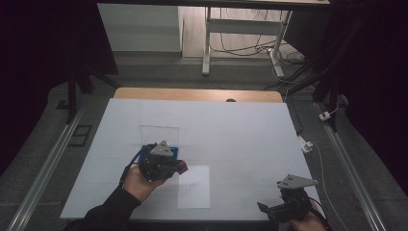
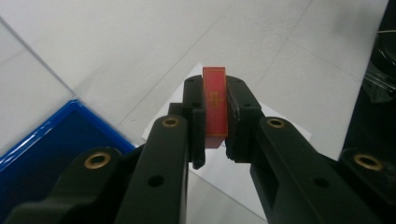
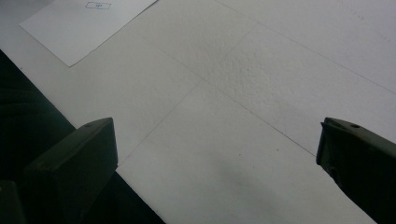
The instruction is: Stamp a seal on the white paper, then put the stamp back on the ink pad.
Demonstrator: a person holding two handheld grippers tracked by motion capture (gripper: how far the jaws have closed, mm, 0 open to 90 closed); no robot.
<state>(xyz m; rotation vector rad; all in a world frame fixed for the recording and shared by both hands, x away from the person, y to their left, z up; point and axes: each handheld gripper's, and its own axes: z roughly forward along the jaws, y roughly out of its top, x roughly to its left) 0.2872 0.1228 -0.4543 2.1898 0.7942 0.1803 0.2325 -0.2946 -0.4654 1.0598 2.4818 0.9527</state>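
My left gripper (image 2: pixel 215 112) is shut on a small red block (image 2: pixel 215 107) with thin gold lines on its face, held upright between the jaws. In the high view the left gripper (image 1: pixel 179 167) hangs over the white table, with the red block (image 1: pixel 182 166) at its tip just left of a white paper sheet (image 1: pixel 194 186). A blue tray (image 2: pixel 42 154) lies beneath and behind it. My right gripper (image 1: pixel 264 208) sits at the table's front right edge, jaws wide apart; in the right gripper view its fingertips (image 3: pixel 88 144) frame bare table.
A clear upright panel (image 1: pixel 159 134) stands just behind the blue tray (image 1: pixel 174 151). The white sheet (image 3: pixel 79 23) carries a small printed box. The white board's front edge (image 1: pixel 144 219) is near both hands. A desk frame and cables stand on the floor beyond.
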